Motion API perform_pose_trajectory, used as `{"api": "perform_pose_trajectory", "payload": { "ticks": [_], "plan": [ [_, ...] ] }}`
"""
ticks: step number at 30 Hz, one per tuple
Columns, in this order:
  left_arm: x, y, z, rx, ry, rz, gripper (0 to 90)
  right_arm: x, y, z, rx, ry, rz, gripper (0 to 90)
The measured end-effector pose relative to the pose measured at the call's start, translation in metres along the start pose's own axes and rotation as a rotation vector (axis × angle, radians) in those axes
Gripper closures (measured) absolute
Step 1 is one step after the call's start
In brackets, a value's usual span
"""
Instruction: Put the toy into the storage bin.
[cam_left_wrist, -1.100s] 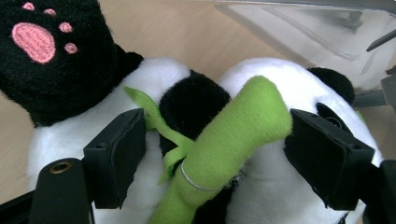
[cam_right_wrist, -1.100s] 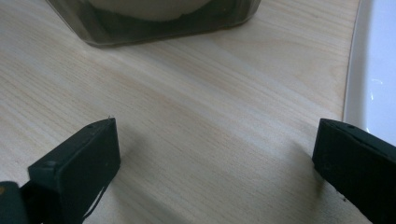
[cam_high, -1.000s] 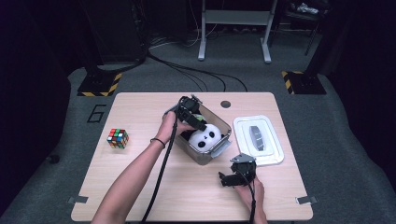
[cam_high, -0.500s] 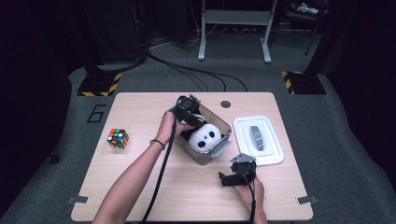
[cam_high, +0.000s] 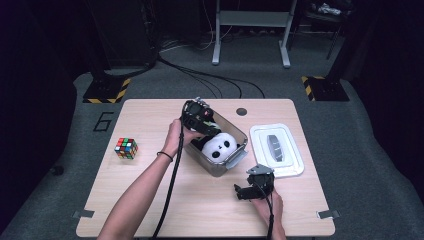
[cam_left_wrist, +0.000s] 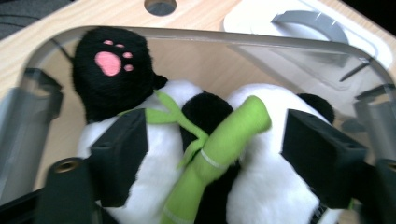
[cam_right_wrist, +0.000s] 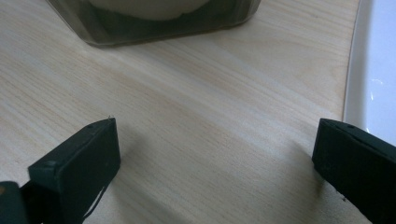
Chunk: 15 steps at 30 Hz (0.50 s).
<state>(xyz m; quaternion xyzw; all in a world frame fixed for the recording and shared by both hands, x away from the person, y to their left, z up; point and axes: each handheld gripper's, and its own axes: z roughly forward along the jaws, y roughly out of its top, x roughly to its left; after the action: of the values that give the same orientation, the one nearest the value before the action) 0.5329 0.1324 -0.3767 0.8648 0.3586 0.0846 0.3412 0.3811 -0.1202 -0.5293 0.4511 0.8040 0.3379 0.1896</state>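
A dark numeral "6" is marked on the grey floor (cam_high: 60, 150) left of the table (cam_high: 150, 210).

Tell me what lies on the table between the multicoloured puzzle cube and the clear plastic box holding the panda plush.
In the high view, bare wooden table lies between the cube and the clear box, crossed only by the person's left forearm reaching toward the box with the left gripper.

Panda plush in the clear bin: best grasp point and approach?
Grip the panda plush across its white body beside the green bamboo stick, coming straight down through the clear bin's open top. Its walls probably block side approaches; the left gripper already straddles the body, jaws open.
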Motion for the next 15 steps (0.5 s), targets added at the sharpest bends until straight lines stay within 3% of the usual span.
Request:
{"api": "perform_pose_trajectory", "payload": {
  "ticks": [11, 15],
  "plan": [
    [0.013, -0.024, -0.05, -0.102, 0.025, -0.021, 7.1, 0.0, 0.0, 0.0, -0.001, -0.001, -0.007, 0.2],
    [0.018, -0.033, -0.061, -0.128, 0.033, -0.031, 4.4, 0.0, 0.0, 0.0, 0.0, -0.002, -0.007, 0.2]
  ]
}}
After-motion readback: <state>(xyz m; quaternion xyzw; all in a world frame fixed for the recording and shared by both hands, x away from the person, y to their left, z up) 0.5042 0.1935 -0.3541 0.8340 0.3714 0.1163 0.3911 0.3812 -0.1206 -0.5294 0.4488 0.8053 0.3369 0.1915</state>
